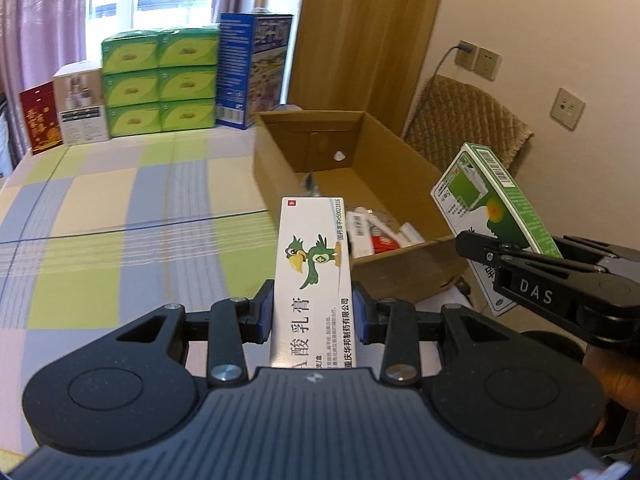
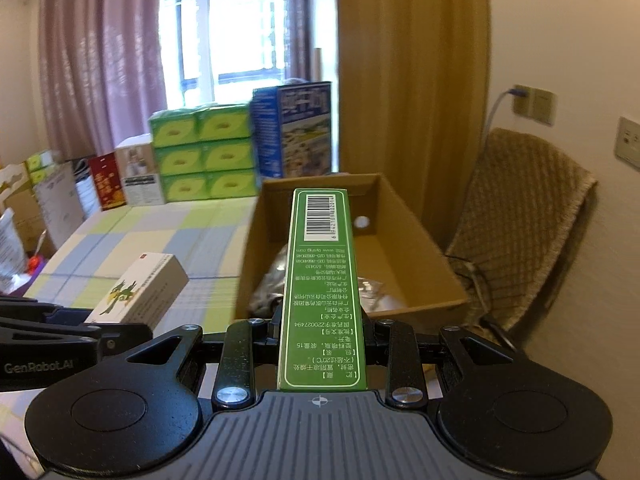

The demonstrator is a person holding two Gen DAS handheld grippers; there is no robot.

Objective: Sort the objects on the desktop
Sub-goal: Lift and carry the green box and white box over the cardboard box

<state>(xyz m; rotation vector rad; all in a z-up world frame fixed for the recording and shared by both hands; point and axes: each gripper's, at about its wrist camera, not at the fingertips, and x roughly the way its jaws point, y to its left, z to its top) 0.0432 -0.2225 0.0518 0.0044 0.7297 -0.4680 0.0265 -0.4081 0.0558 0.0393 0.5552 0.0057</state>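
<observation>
Left claw (image 1: 313, 312) grips white carton (image 1: 314, 276), right claw (image 2: 322, 334) green carton (image 2: 323, 292) (both lengthwise toward cardboard box (image 2: 420, 276)).

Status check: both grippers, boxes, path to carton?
Left gripper shut on white ointment box. Right gripper shut on green box. Open carton ahead, path unobstructed.

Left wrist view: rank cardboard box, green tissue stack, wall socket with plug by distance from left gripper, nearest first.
From the left gripper:
1. cardboard box, just ahead, right.
2. green tissue stack, far end of the table, left.
3. wall socket with plug, back wall, upper right; close to the stack's range.
</observation>
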